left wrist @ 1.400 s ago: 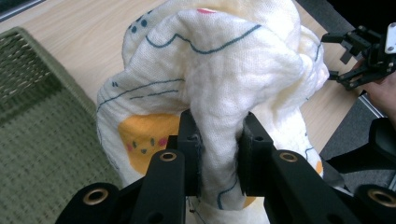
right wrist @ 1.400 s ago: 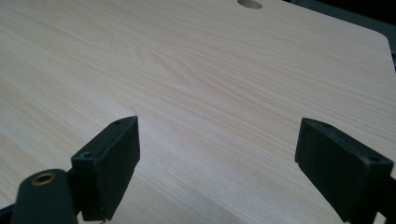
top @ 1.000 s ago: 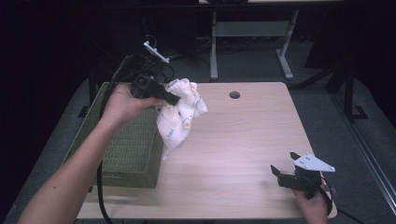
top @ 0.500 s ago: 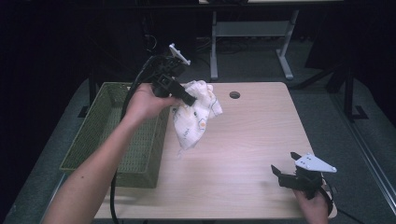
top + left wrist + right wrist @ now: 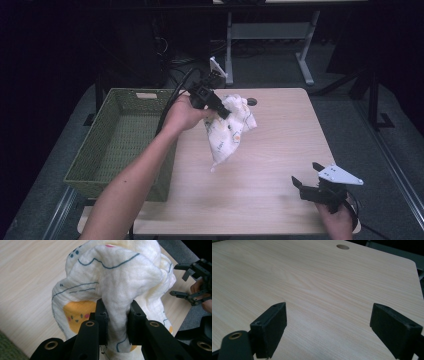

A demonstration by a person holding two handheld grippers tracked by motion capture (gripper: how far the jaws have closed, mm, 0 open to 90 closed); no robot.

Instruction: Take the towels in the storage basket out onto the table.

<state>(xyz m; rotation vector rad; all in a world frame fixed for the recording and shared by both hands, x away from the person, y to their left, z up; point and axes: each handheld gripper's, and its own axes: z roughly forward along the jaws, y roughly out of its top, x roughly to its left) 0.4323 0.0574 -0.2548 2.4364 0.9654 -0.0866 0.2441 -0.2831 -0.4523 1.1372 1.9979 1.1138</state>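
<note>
Left arm: entered from the lower left of the high view, bare forearm slanting up to the centre; the hand gripped the left gripper (image 5: 223, 111) above the table's upper middle, jaws angled down and to the right.
Left jaws: clamped on a bunched fold of the white muslin cloth with blue line drawings and yellow-orange patches (image 5: 228, 131); the left gripper view showed fabric squeezed between both pads (image 5: 103, 322).
Cloth: hung off the jaws, just right of the basket, its lower tip at or just above the wood; contact could not be told.
Right hand: at the lower right edge of the high view, holding the right gripper (image 5: 306, 187) low over the table's near right corner.
Right jaws: stood wide apart with bare wood between them in the right gripper view.
Surface: light wood-grain table (image 5: 280, 150) with a round dark hole (image 5: 251, 101) near its far edge.
Basket: green woven rectangular basket (image 5: 90, 165) on the table's left side.
Room: dark, grey floor, pale metal frame legs (image 5: 306, 67) behind the table.
</note>
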